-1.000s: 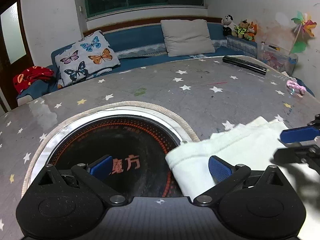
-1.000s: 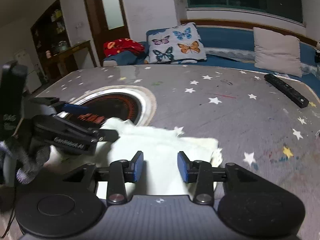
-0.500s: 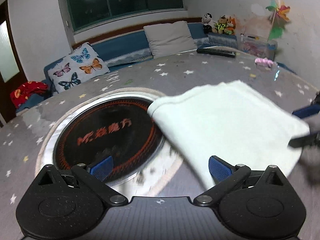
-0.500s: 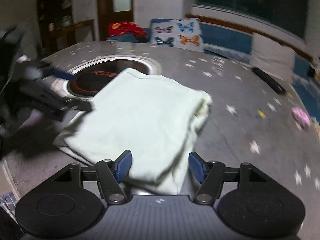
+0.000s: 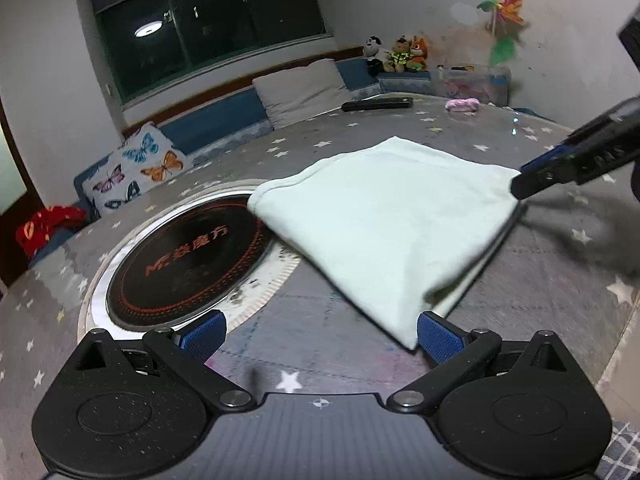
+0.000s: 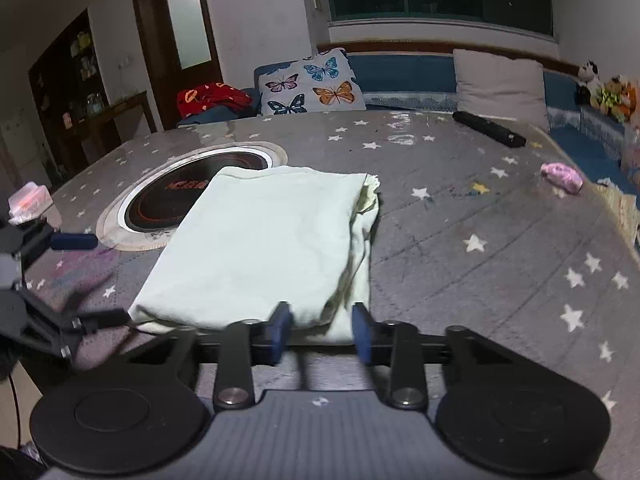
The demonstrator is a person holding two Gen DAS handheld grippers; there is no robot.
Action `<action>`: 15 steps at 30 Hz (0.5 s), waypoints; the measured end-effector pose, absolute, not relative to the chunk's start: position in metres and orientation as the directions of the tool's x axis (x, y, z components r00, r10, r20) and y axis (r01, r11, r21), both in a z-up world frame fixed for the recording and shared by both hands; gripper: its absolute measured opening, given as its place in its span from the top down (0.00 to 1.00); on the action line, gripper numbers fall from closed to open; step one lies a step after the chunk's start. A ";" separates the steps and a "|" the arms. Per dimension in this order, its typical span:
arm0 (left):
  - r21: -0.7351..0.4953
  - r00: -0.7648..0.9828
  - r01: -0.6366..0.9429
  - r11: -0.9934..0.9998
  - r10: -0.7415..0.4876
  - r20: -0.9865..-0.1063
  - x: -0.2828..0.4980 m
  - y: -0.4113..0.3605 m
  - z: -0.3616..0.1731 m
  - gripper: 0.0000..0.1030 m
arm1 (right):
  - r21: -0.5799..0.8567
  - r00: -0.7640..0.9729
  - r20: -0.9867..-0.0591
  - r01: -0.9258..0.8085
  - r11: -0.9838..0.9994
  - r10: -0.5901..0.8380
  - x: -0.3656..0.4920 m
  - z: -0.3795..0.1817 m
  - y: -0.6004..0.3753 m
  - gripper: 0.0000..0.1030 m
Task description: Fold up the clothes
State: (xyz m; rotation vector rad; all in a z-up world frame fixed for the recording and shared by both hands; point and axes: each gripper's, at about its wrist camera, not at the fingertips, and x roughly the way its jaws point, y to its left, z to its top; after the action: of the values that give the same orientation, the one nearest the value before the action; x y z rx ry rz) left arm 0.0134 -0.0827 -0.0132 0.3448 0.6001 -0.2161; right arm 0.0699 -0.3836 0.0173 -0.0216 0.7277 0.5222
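Pale-green folded cloth (image 6: pixel 264 240): flat on grey star-printed tabletop (image 6: pixel 480 248), far corner over rim of round black inset hob with orange ring (image 5: pixel 188 256).
Left gripper (image 5: pixel 318 332): blue pads spread wide, nothing between; near corner of cloth just touching the right pad.
Right gripper (image 6: pixel 322 332): jaws narrowing, near edge of cloth between blue pads, not yet pinched.
Black remote control (image 6: pixel 490 129): far side of table, well apart from cloth.

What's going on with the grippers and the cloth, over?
Left gripper open, empty. Right gripper closing on near edge of folded pale cloth. Cloth partly over black round hob. Nothing blocking.
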 end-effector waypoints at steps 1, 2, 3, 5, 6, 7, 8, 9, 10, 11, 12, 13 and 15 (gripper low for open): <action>0.257 0.807 0.298 0.919 -0.098 -0.582 0.013 -0.085 -0.014 0.00 | 0.167 0.624 -0.639 -0.459 0.873 0.450 0.070 0.016 -0.383 0.84; 0.261 0.808 0.297 0.919 -0.096 -0.581 0.013 -0.087 -0.016 0.00 | 0.170 0.623 -0.638 -0.459 0.872 0.452 0.070 0.015 -0.382 0.88; 0.270 0.810 0.292 0.918 -0.087 -0.580 0.013 -0.088 -0.017 0.00 | 0.169 0.625 -0.636 -0.459 0.872 0.452 0.069 0.015 -0.381 0.90; 0.290 0.812 0.278 0.916 -0.063 -0.580 0.014 -0.090 -0.021 0.00 | 0.157 0.647 -0.616 -0.458 0.875 0.449 0.065 0.022 -0.380 0.91; 0.295 0.813 0.271 0.916 -0.053 -0.580 0.014 -0.089 -0.023 0.00 | 0.148 0.662 -0.603 -0.456 0.877 0.446 0.063 0.026 -0.381 0.91; 0.296 0.813 0.266 0.918 -0.049 -0.581 0.015 -0.088 -0.024 0.00 | 0.138 0.675 -0.591 -0.454 0.880 0.442 0.060 0.030 -0.382 0.91; 0.291 0.812 0.264 0.920 -0.049 -0.581 0.015 -0.087 -0.024 0.00 | 0.133 0.682 -0.584 -0.454 0.881 0.439 0.059 0.032 -0.382 0.91; 0.287 0.812 0.262 0.922 -0.049 -0.582 0.015 -0.086 -0.024 0.00 | 0.125 0.686 -0.584 -0.452 0.883 0.433 0.059 0.032 -0.382 0.92; 0.285 0.811 0.261 0.922 -0.050 -0.582 0.015 -0.085 -0.024 0.00 | 0.116 0.689 -0.585 -0.449 0.886 0.427 0.059 0.031 -0.382 0.92; 0.286 0.812 0.262 0.922 -0.050 -0.582 0.014 -0.085 -0.024 0.00 | 0.103 0.690 -0.594 -0.446 0.889 0.414 0.060 0.028 -0.381 0.92; 0.291 0.812 0.264 0.920 -0.049 -0.582 0.012 -0.084 -0.025 0.00 | 0.107 0.688 -0.599 -0.440 0.892 0.411 0.061 0.025 -0.381 0.92; 0.296 0.813 0.265 0.918 -0.048 -0.580 0.011 -0.084 -0.025 0.00 | 0.115 0.686 -0.602 -0.433 0.894 0.409 0.062 0.022 -0.382 0.92; 0.301 0.814 0.268 0.915 -0.048 -0.579 0.009 -0.083 -0.025 0.00 | 0.127 0.681 -0.610 -0.420 0.898 0.405 0.064 0.017 -0.383 0.92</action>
State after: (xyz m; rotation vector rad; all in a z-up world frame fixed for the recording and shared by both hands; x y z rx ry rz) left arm 0.0089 -0.0825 -0.0248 0.3840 0.5998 -0.1728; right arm 0.0644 -0.3833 0.0171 -0.0238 0.6786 0.4632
